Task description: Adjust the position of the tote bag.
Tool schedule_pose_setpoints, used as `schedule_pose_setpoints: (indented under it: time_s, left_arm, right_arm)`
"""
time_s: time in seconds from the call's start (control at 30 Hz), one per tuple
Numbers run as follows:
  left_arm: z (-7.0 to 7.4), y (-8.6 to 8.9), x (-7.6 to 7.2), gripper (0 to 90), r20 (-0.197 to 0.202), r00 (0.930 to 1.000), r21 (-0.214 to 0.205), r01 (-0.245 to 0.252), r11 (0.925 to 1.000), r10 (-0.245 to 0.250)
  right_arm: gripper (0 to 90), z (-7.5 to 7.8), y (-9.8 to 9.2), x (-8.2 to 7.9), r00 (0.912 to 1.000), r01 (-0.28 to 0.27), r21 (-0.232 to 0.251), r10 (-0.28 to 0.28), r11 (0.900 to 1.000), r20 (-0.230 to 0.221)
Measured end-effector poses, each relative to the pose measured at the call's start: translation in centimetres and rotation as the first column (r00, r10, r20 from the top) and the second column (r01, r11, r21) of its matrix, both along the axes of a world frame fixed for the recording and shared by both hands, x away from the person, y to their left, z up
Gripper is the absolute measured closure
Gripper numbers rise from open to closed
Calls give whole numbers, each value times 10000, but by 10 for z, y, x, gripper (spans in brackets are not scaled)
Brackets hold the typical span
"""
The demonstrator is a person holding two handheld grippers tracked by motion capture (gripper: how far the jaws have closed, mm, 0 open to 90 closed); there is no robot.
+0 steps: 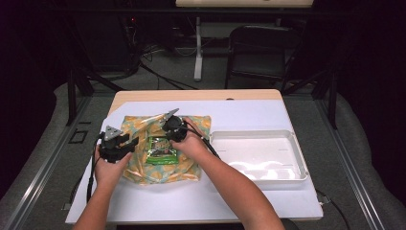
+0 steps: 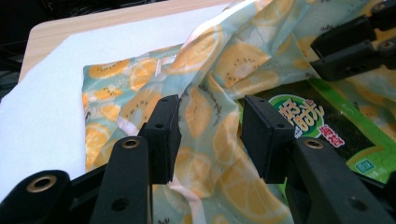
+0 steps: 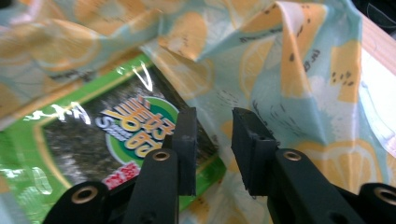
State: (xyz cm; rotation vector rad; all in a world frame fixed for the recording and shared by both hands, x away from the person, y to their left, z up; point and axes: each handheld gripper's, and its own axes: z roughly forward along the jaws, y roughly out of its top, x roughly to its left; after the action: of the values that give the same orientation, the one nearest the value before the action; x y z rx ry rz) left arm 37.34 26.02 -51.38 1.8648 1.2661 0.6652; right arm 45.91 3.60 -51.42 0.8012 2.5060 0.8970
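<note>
Seaweed packet (image 1: pixel 162 150) lies on the lemon-print cloth (image 1: pixel 191 168), just ahead of the right claw (image 3: pixel 212 144), whose jaws stand apart over the packet's corner and grip nothing. Left claw (image 2: pixel 210 135) is open too, a raised fold of cloth between its jaws, unpinched. Beyond, a white tray (image 1: pixel 297 160) sits on the table (image 1: pixel 143 96). Wrapping appears barely begun: the packet is placed, the folds remain.

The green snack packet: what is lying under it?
The green snack packet lies on the lemon-print cloth, which spreads on the white sheet beyond every edge of it. What is directly beneath the packet is covered.
</note>
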Motion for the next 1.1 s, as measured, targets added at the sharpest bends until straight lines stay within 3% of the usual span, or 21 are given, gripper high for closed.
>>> schedule_pose_setpoints:
  time_s: [0.23,0.57,0.7,0.83,1.1]
  left_arm:
    - [0,2,-10,569,-92,9999,-6,-74,10000,74]
    - [-3,9,-20,566,-143,9997,95,-210,9997,211]
    - [-4,10,-21,565,-161,9995,83,-276,9996,277]
    - [-5,11,-23,565,-186,9994,176,-300,9994,304]
    - [-5,12,-27,565,-219,9992,186,-331,9993,335]
  right_arm:
    - [676,-7,-5,11,9990,-44,103,48,9999,-447]
    - [698,-15,6,15,9989,-247,85,250,9997,-388]
    - [751,-17,7,16,9990,-283,-114,279,9995,-346]
    - [891,-16,7,17,9987,-362,-320,350,9988,-374]
    - [900,-10,7,20,9998,-182,-200,181,9996,-58]
